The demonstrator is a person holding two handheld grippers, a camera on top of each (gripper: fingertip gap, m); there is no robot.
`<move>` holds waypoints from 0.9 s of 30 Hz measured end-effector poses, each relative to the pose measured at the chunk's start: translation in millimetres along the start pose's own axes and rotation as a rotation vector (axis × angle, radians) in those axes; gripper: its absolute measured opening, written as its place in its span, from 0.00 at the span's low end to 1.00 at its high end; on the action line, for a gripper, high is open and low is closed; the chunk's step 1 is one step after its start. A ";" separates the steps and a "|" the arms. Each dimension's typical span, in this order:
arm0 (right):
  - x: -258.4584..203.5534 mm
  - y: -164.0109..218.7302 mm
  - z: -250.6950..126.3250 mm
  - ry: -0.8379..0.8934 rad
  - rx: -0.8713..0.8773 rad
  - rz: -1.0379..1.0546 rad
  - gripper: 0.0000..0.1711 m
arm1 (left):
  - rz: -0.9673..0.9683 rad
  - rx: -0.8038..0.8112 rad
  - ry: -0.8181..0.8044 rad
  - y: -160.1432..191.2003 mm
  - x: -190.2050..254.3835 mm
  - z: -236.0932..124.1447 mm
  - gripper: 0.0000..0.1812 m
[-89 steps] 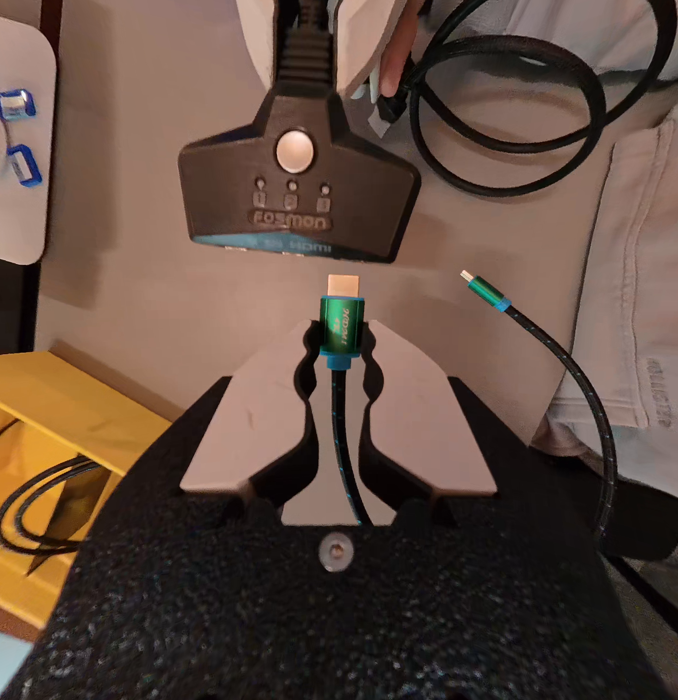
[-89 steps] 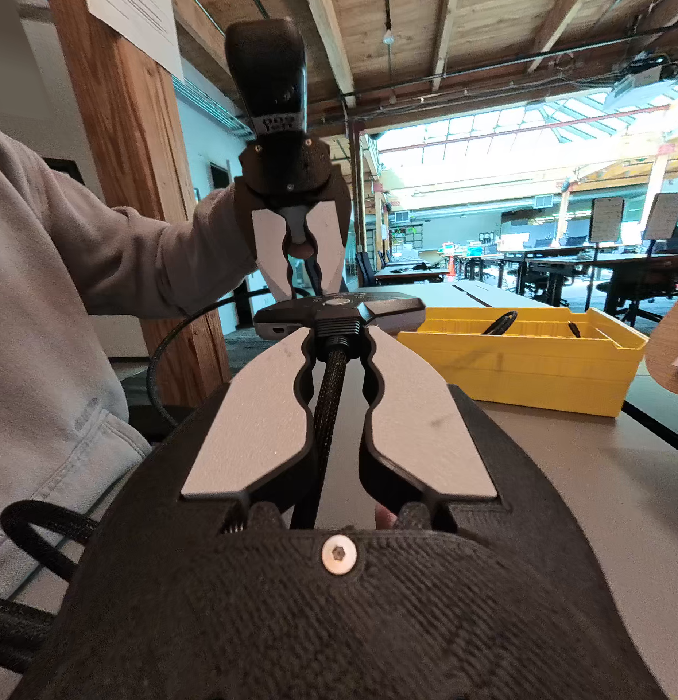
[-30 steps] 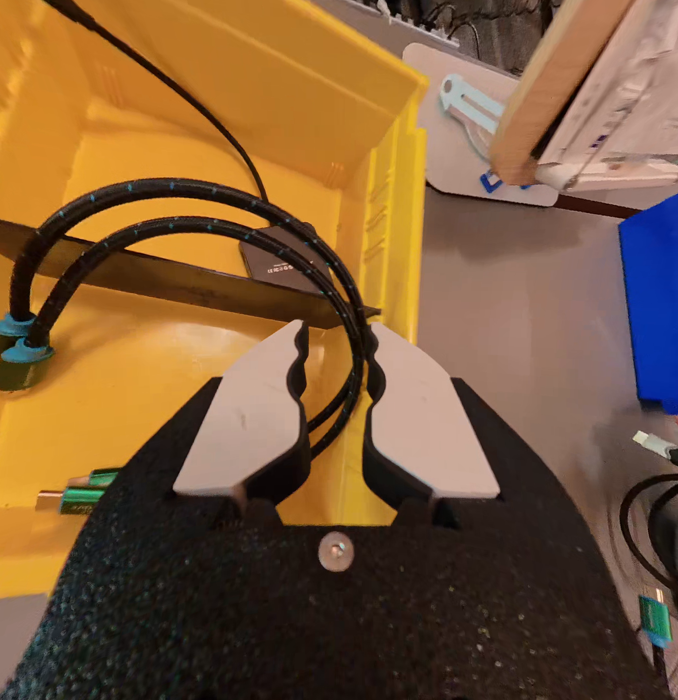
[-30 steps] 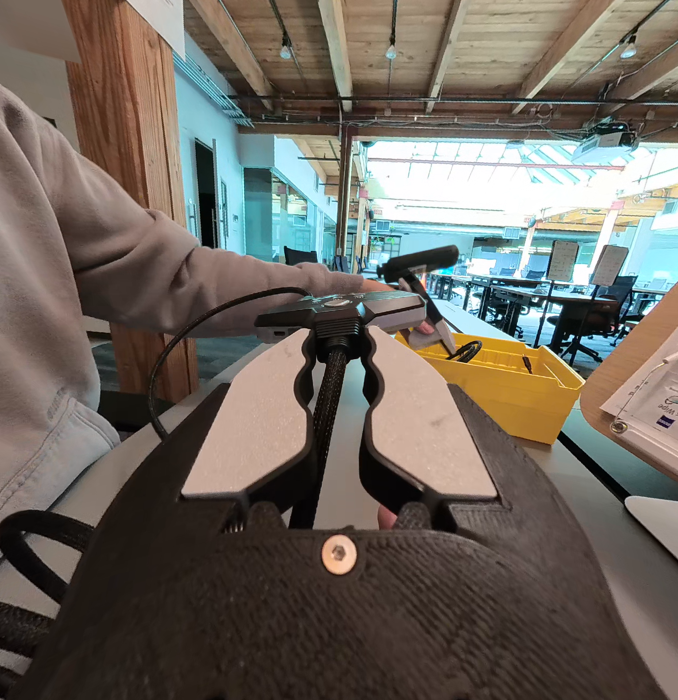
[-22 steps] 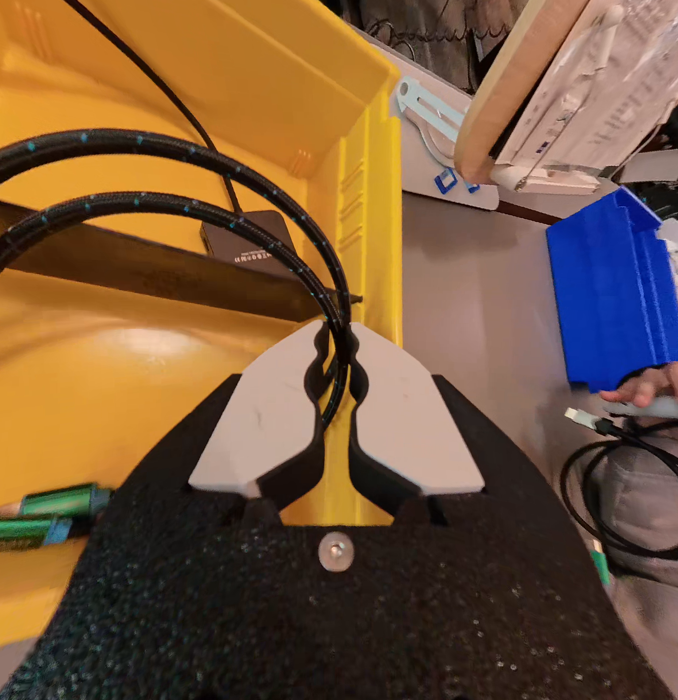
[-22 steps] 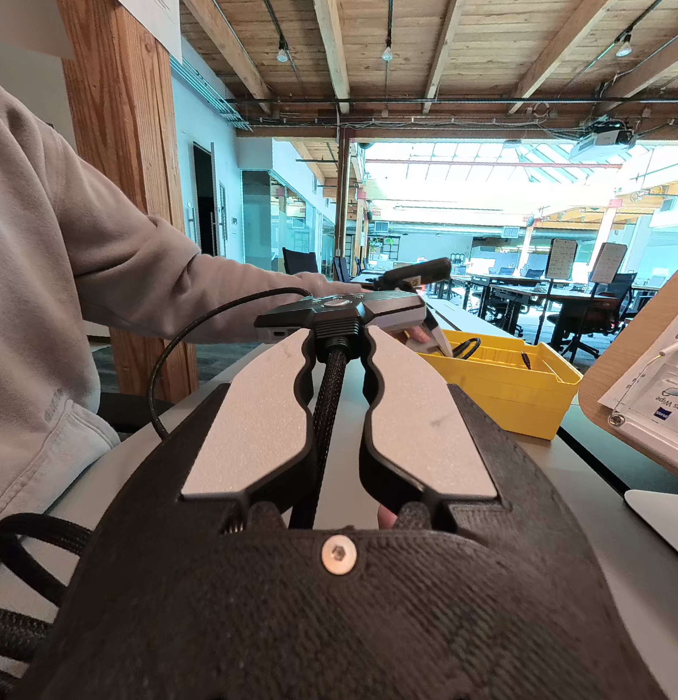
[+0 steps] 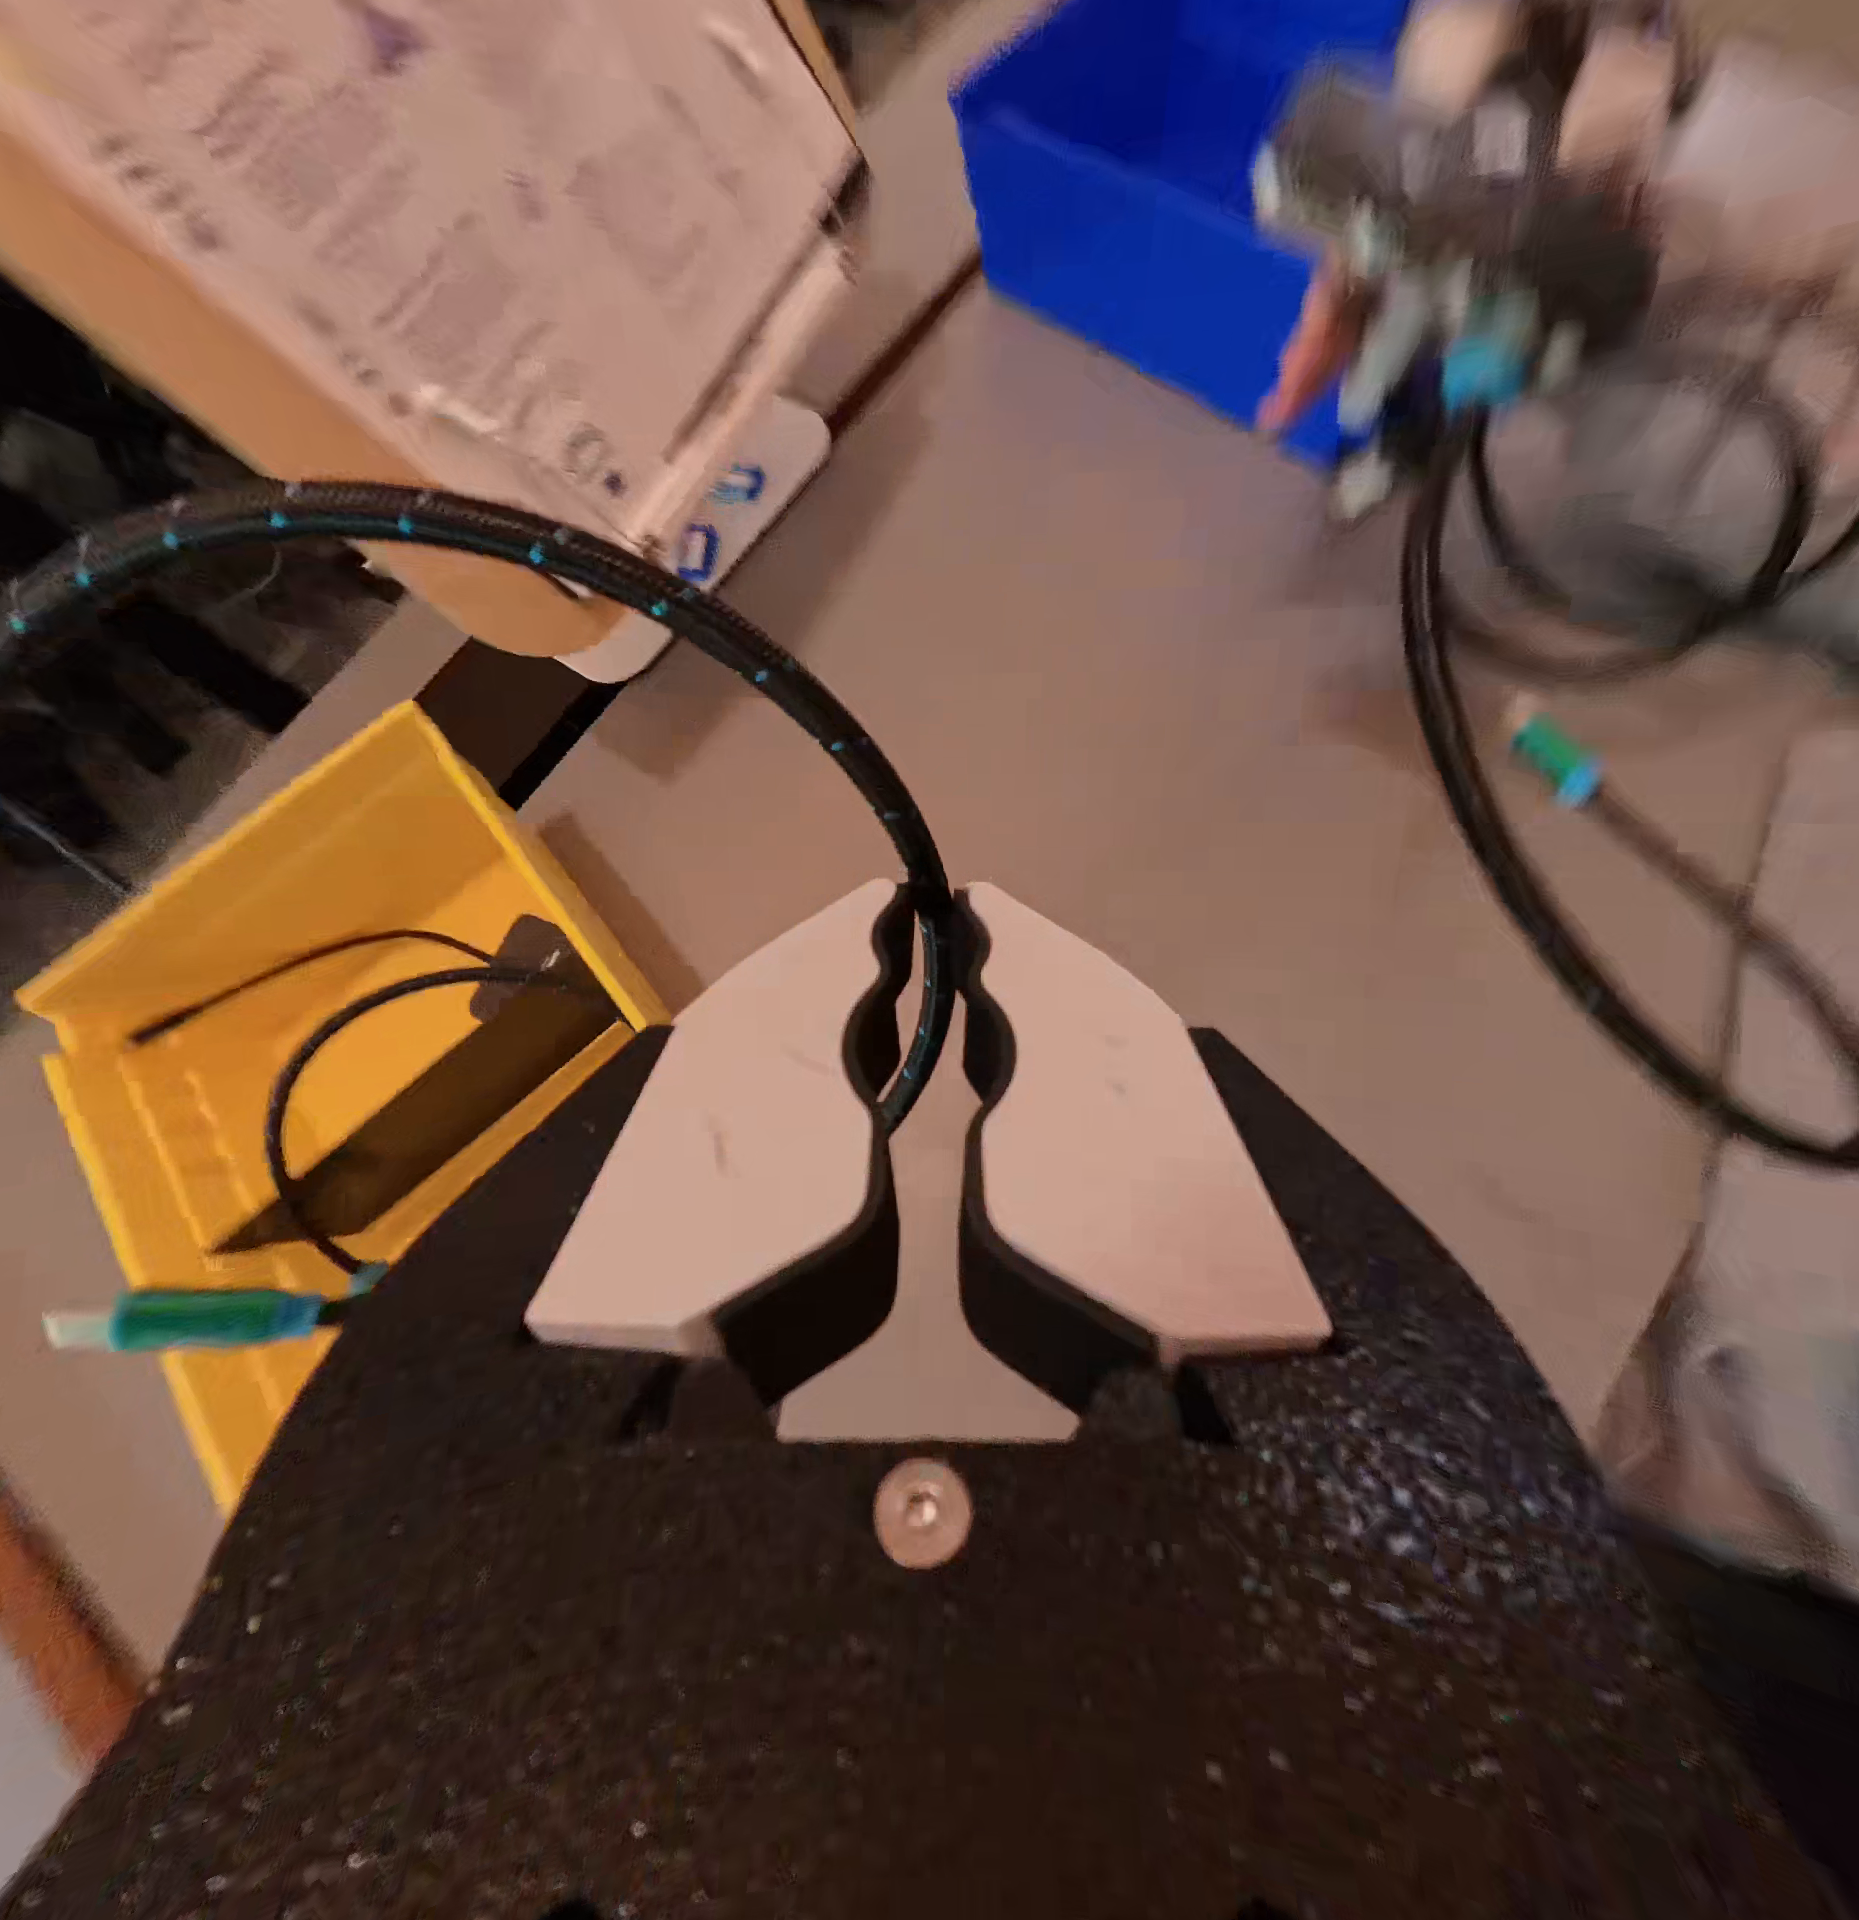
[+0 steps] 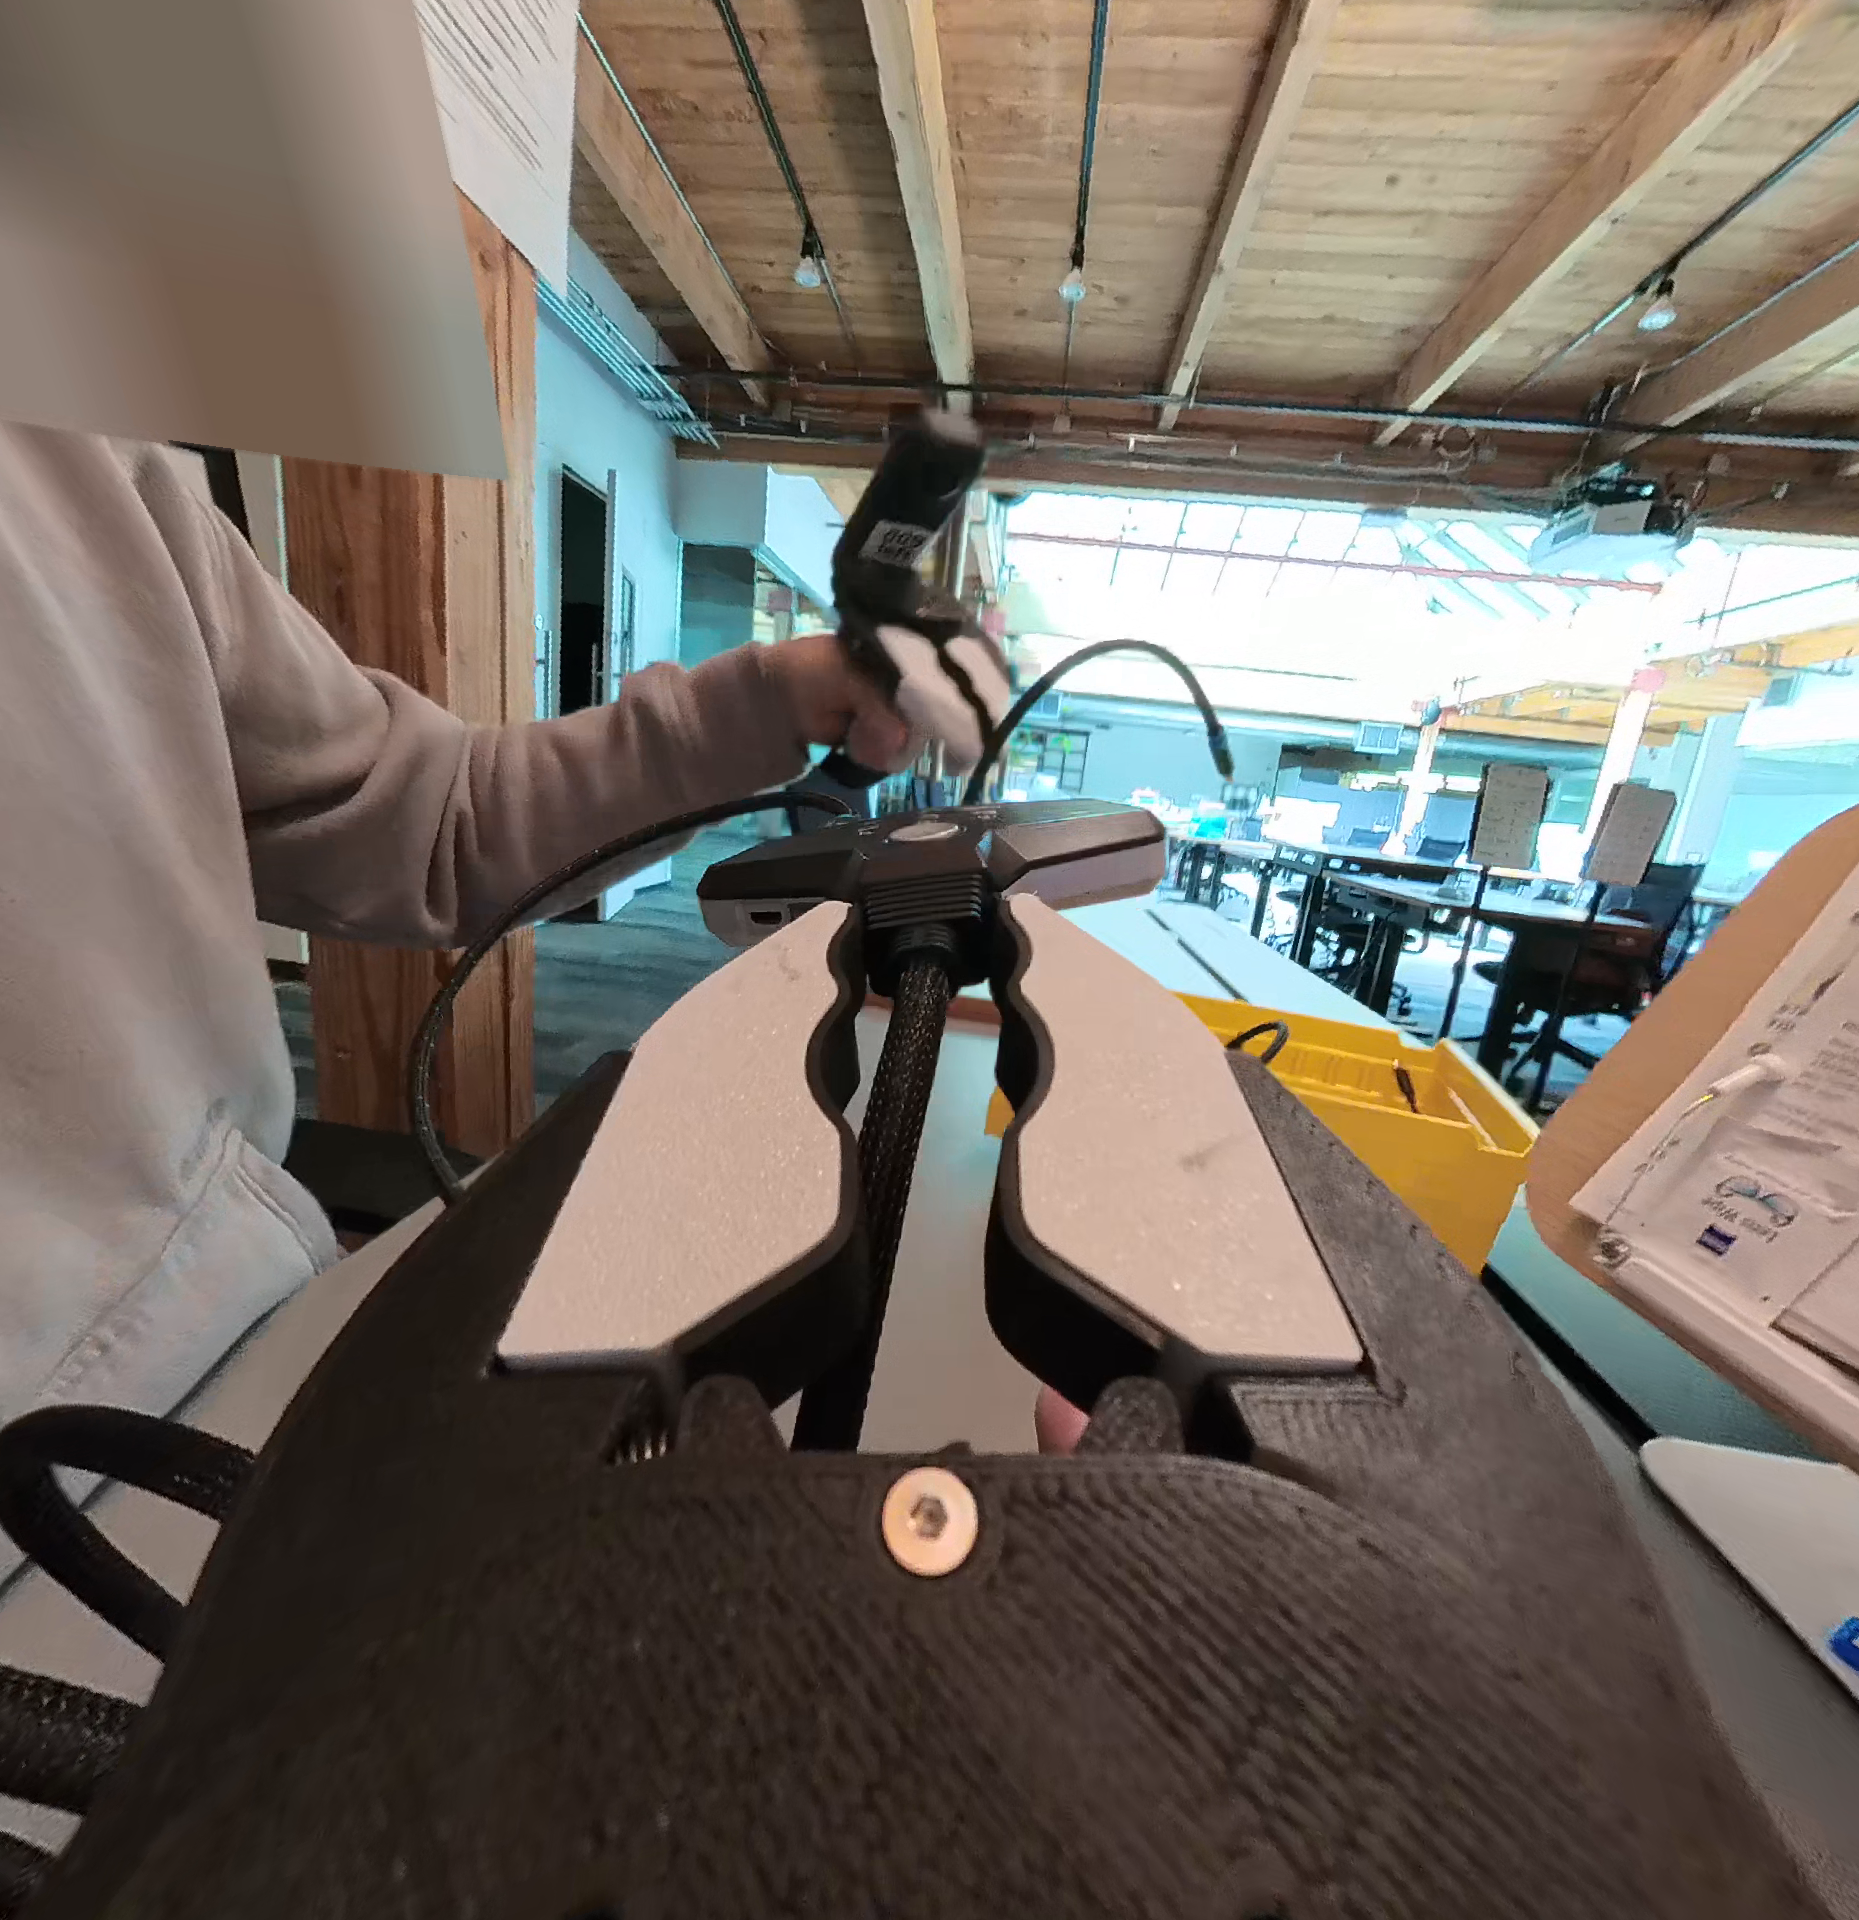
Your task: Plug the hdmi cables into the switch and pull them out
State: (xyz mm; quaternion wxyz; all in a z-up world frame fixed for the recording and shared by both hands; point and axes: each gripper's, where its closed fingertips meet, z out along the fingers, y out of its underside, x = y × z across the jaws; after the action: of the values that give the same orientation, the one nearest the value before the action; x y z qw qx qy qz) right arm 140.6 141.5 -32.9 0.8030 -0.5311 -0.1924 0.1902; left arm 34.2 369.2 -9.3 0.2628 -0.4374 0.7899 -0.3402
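Note:
My left gripper [image 7: 930,902] is shut on a black braided hdmi cable [image 7: 551,551] with blue flecks. The cable arcs up and to the left, and one green plug [image 7: 208,1322] of it hangs at the lower left. My right gripper [image 8: 925,920] is shut on the thick braided lead of the black switch [image 8: 935,852], right at its strain relief, and holds the switch level above the table. The switch shows blurred at the upper right of the left wrist view [image 7: 1476,260]. The left gripper also shows in the right wrist view [image 8: 940,686], raised behind the switch.
A yellow bin [image 7: 312,831] with thin black cables stands at the left; it also shows in the right wrist view [image 8: 1320,1101]. A blue bin [image 7: 1112,187] stands at the back. A second green-plugged cable [image 7: 1553,764] lies on the grey table. A wooden board with papers [image 8: 1735,1091] stands at the right.
My left gripper shut on a braided cable in the yellow bin, lifted it out and swung towards the switch. My right gripper kept hold of the switch's lead.

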 end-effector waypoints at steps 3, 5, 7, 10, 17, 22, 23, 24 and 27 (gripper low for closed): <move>0.2 -20.4 -14.9 0.024 0.030 -0.039 0.13 | 0.296 -0.161 0.012 16.9 45.2 34.5 0.03; -0.7 -29.6 -23.4 0.037 0.033 -0.066 0.13 | 0.411 -0.207 0.106 34.6 81.5 63.4 0.03; -2.7 -34.4 -29.6 0.039 0.026 -0.088 0.13 | 0.455 -0.228 0.225 58.0 115.7 91.9 0.03; -3.1 -36.1 -35.8 0.047 0.009 -0.105 0.13 | 0.523 -0.274 0.357 102.6 150.9 124.8 0.03; 1.2 -20.5 -33.8 0.062 -0.069 -0.107 0.13 | 0.411 -0.107 0.504 132.5 184.8 142.2 0.04; -0.7 -16.7 -31.3 0.035 -0.056 -0.088 0.13 | 0.108 0.137 0.474 98.2 154.7 134.2 0.25; -0.8 -17.1 -31.3 0.032 -0.049 -0.082 0.13 | 0.051 0.184 0.402 90.5 138.1 139.1 0.26; -1.0 -18.0 -31.5 0.030 -0.040 -0.080 0.13 | 0.011 0.207 0.301 86.4 118.5 147.4 0.26; -1.6 -19.6 -32.3 0.024 -0.025 -0.076 0.13 | 0.022 0.165 0.043 86.5 75.2 178.8 0.28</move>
State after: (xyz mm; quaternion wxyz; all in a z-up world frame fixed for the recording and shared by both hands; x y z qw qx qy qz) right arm 157.7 108.4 -26.6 0.8052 -0.5357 -0.2051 0.1506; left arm 81.3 282.2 -197.2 0.2847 -0.3981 0.7694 -0.4105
